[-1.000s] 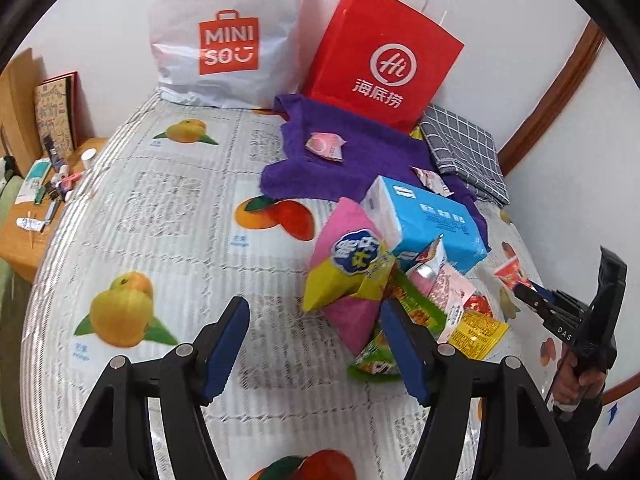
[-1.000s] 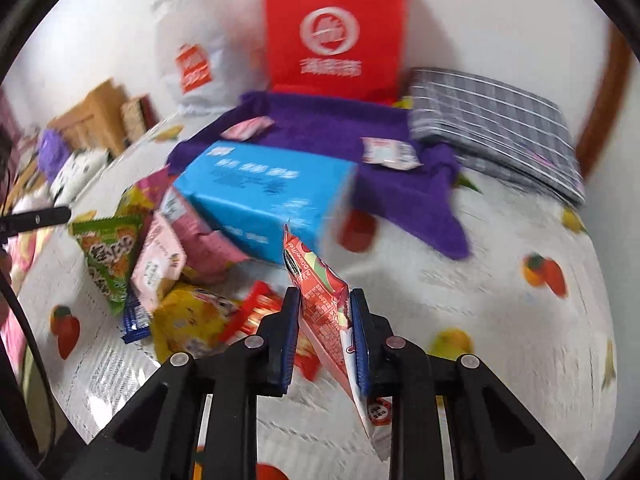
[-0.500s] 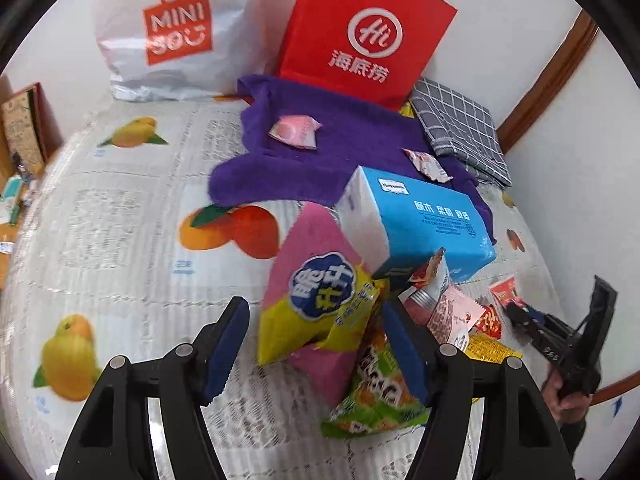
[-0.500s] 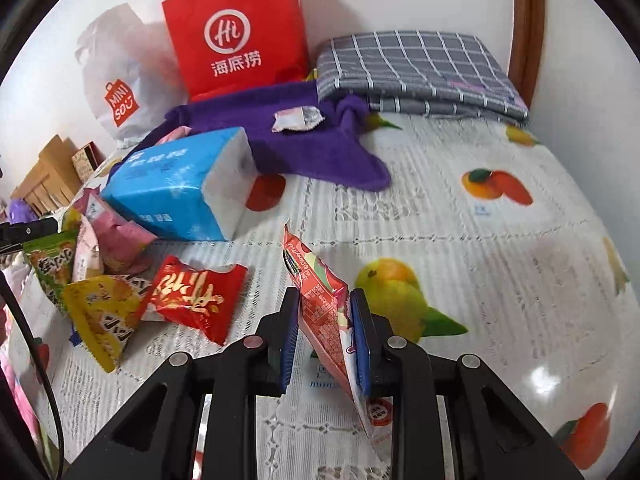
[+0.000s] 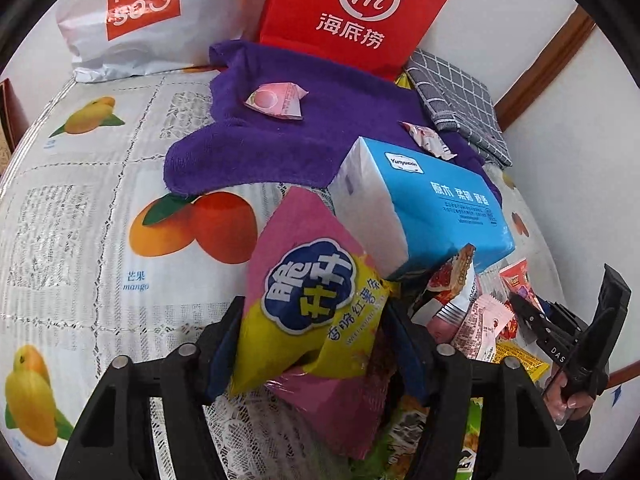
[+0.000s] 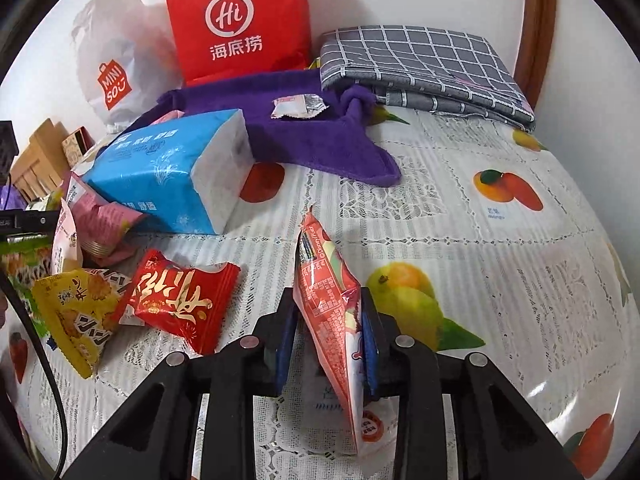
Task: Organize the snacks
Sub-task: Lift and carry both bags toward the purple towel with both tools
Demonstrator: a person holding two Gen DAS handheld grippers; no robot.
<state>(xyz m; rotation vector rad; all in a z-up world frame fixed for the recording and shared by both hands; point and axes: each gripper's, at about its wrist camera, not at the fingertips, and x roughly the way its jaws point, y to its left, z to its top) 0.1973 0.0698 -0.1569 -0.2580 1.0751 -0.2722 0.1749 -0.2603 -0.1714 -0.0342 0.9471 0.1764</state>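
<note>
A: Item one, left of the blue tissue pack?

B: Left gripper, fingers wide. A second ago they stood short of the pink-and-yellow chip bag; now they straddle it, unclosed. Likely the next pick.

A: Item two, right of the pack?

B: Right gripper, narrow, clamping the red snack packet as before, now swung right of the pile over bare tablecloth. A sorting spot, I'd judge.

A: View differences?

B: Only the right wrist view shows the red candy pouch whole; only the left shows the pink sachet on the purple towel.
</note>
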